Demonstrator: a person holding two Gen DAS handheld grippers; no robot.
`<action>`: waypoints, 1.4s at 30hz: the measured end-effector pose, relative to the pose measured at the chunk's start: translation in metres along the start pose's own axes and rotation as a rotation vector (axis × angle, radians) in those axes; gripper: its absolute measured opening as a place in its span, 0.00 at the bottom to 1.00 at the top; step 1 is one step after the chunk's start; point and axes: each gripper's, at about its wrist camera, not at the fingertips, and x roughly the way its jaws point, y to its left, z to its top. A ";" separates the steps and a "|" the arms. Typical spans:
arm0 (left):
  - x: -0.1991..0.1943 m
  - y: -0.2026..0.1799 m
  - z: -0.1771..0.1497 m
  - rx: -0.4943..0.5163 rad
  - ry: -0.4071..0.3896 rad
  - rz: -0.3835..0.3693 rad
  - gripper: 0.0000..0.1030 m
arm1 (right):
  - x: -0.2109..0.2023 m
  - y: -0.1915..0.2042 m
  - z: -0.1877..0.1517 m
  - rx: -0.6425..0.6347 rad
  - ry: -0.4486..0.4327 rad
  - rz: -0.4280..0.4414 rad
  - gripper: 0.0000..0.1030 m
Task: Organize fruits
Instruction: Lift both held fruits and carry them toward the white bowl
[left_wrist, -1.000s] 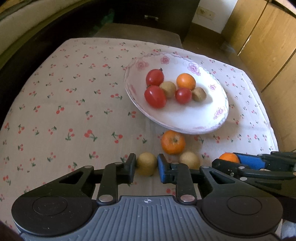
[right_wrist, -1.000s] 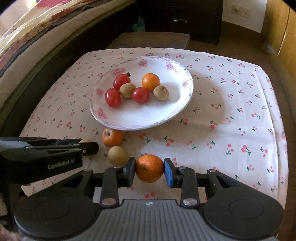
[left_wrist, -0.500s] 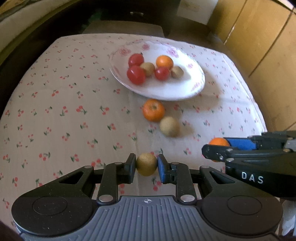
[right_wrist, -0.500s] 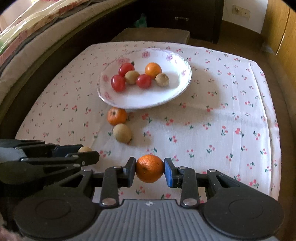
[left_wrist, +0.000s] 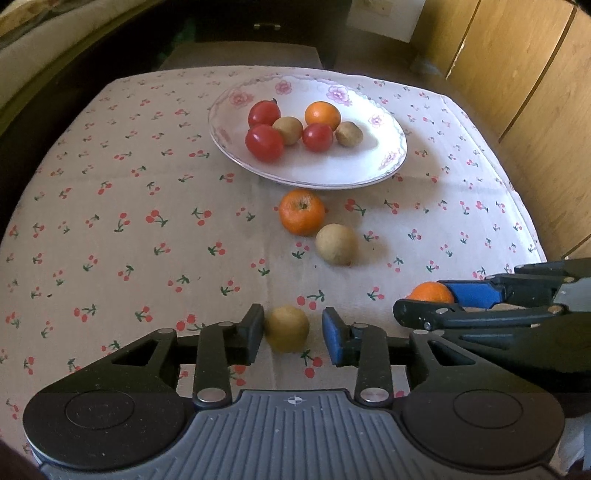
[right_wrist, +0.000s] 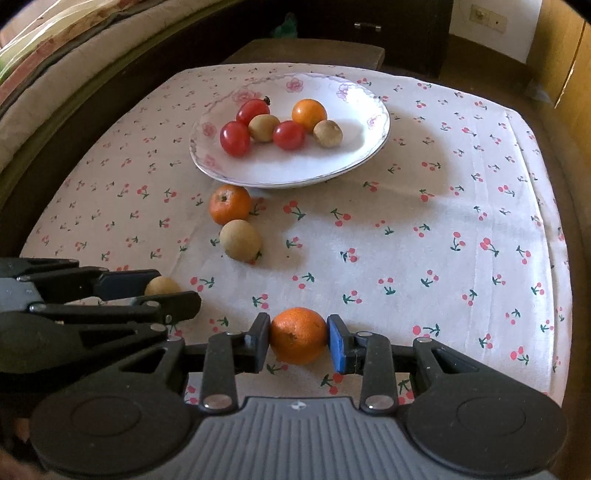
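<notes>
Left tool: the left tool (left_wrist: 293, 334) has its jaws a little apart and they have just been opening; a small round tan-brown fruit (left_wrist: 287, 328) sits between them on the cloth, with a clear gap to the blue pad on the right and the black pad just beside it on the left, so nothing is gripped.
Right tool: the right tool (right_wrist: 298, 341) is clamped on a round orange citrus fruit (right_wrist: 298, 336), a pad pressed against each side of it; from the left wrist view only the top of this fruit shows behind the tool's fingers.
Table: a table covered by a white cloth printed with small red cherries (right_wrist: 424, 221).
Plate: a wide white ceramic plate with a pink flower rim (left_wrist: 388, 162) stands at the far middle of the table.
On the plate: three glossy red tomatoes (left_wrist: 264, 143), two tan-brown round fruits (left_wrist: 348, 133) and one orange citrus (left_wrist: 322, 115), clustered close together toward the left half.
Loose fruit: a second orange citrus with a green stem scar (left_wrist: 301, 212) lies on the cloth just in front of the plate, and a larger tan-brown round fruit (left_wrist: 336, 244) lies just beside it, nearer the tools; whether they touch is hard to tell.
Tools to each other: side by side at the near edge, the left one's fruit near the right one's.
Surroundings: wooden cabinet doors (left_wrist: 517, 74) to the right, a dark drawer unit (right_wrist: 369, 29) behind the table.
</notes>
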 end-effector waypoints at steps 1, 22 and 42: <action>0.000 0.000 0.000 0.000 -0.001 -0.001 0.44 | 0.000 0.000 0.000 0.003 0.000 -0.001 0.33; -0.012 -0.014 -0.006 0.063 -0.032 0.037 0.32 | -0.011 0.007 -0.007 -0.031 -0.009 -0.027 0.33; -0.027 -0.021 0.011 0.079 -0.099 0.075 0.30 | -0.025 0.005 0.008 -0.012 -0.073 -0.024 0.33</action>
